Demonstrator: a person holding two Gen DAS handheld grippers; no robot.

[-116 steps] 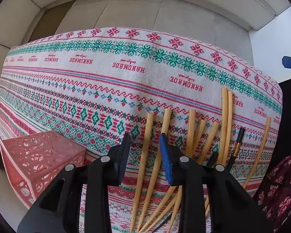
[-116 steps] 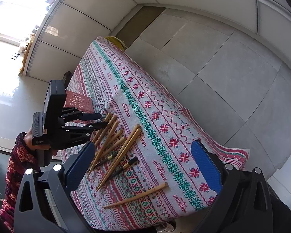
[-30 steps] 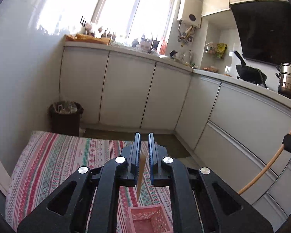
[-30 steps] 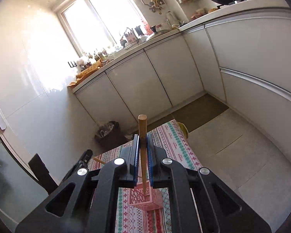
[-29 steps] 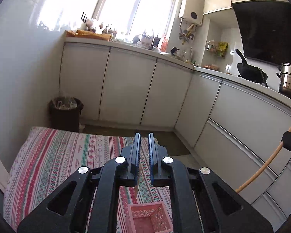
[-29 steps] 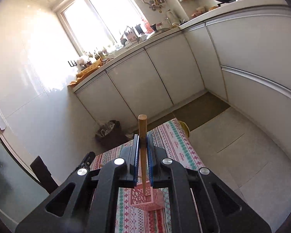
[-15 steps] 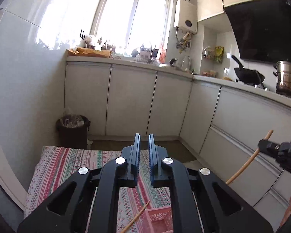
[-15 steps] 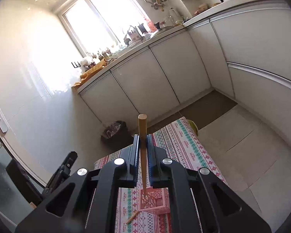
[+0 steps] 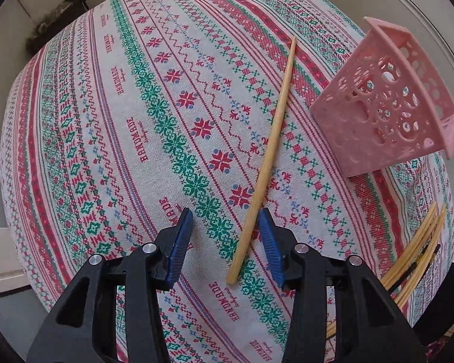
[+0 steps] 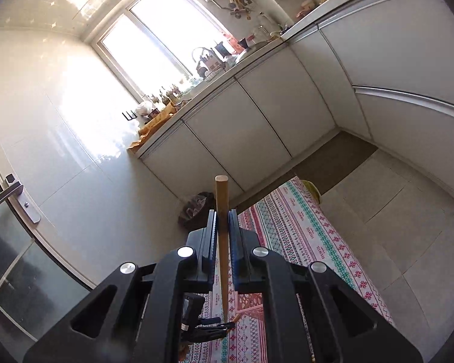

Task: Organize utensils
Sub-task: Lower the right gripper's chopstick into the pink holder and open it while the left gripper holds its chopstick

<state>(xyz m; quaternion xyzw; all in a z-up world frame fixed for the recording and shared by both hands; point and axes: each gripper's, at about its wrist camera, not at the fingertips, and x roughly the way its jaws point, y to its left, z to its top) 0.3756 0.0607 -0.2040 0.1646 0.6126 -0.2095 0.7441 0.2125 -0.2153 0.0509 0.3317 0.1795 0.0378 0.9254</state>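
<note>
In the left wrist view a wooden chopstick (image 9: 271, 151) lies on the patterned tablecloth (image 9: 121, 121), beside the pink perforated basket (image 9: 387, 115) at the right. My left gripper (image 9: 225, 242) is open and low over the cloth, with the chopstick's thick end between its blue pads (image 9: 178, 242). A bundle of chopsticks (image 9: 417, 242) lies at the right edge. In the right wrist view my right gripper (image 10: 222, 236) is shut on an upright wooden chopstick (image 10: 222, 211), held high above the table. The basket (image 10: 251, 301) shows far below it.
The table sits in a kitchen with white cabinets (image 10: 257, 133), a bright window (image 10: 166, 36) and a dark bin (image 10: 196, 208) by the table's far end. A door handle (image 10: 12, 193) is at the left.
The left gripper has let its chopstick drop; it lies on the cloth beside the basket. The left gripper has opened and tipped down over it. The right gripper still holds its chopstick upright.
</note>
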